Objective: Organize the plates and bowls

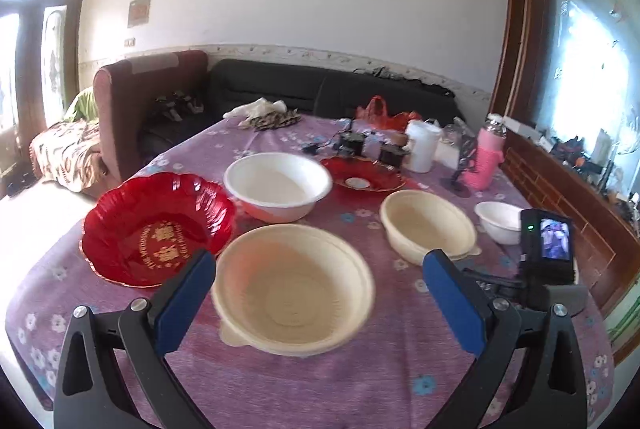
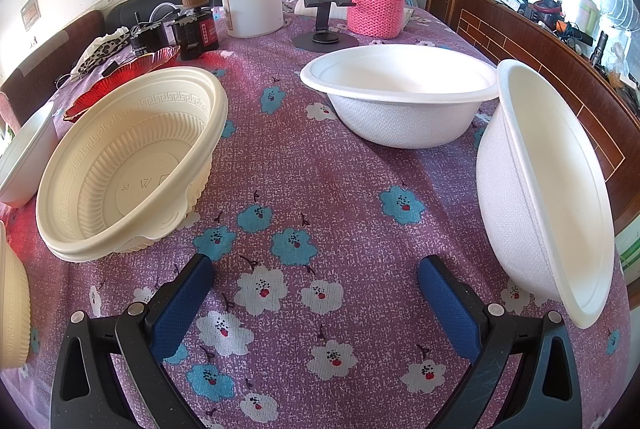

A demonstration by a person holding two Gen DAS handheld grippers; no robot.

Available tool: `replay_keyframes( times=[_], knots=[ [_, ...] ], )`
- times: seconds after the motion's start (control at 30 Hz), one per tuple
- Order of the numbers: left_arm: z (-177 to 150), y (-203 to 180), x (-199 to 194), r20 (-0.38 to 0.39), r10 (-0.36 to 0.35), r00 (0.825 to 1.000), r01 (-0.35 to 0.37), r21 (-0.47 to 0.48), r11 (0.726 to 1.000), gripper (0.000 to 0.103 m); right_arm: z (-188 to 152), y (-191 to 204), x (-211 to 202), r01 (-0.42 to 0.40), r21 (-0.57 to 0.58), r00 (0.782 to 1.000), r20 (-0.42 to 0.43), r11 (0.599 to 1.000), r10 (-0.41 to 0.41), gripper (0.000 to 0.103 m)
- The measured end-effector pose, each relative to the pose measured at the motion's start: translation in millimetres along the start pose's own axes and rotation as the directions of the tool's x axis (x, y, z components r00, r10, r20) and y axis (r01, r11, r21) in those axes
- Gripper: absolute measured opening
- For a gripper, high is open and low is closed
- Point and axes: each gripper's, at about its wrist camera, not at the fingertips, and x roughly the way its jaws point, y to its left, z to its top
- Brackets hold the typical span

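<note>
both grippers were spread wide and held nothing — the left gripper [image 1: 318, 271] hung over a cream bowl [image 1: 292, 283] beside the red plate [image 1: 156, 225], the right gripper [image 2: 316, 281] over bare tablecloth [image 2: 320, 165] between another cream bowl [image 2: 132, 165] and a white bowl [image 2: 400, 93].

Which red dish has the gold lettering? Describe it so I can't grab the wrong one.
On the purple flowered tablecloth, look just beyond the left tongs. The deep red scalloped bowl sits left of the near cream bowl. Unlike the flatter red plate farther back, it has gold lettering inside.
</note>
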Motion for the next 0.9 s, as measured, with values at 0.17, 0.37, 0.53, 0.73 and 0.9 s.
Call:
replay_keyframes(
  times=[0.17,0.37,0.53,0.73,0.9],
  knots=[
    [10,40,17,-0.123,-0.028,0.992,0.026,-0.014,1.000,0.103,0,0,0,0.000,0.000,1.000,0.000,1.000,0.000,0.102],
    [11,91,15,-0.122,0.035,0.992,-0.046,-0.086,0.995,0.103,0,0,0,0.000,0.000,1.000,0.000,1.000,0.000,0.102],
    [3,94,15,-0.132,0.006,0.991,-0.015,-0.067,0.998,0.103,0,0,0,0.000,0.000,1.000,0.000,1.000,0.000,0.102],
    [-3,100,9,-0.112,-0.017,0.994,0.010,-0.065,0.998,0.103,0,0,0,0.001,-0.001,1.000,0.000,1.000,-0.001,0.102],
    [-6,109,9,-0.116,0.007,0.993,-0.016,-0.076,0.997,0.103,0,2,-1,-0.006,0.000,1.000,-0.006,1.000,0.006,0.102]
  ],
)
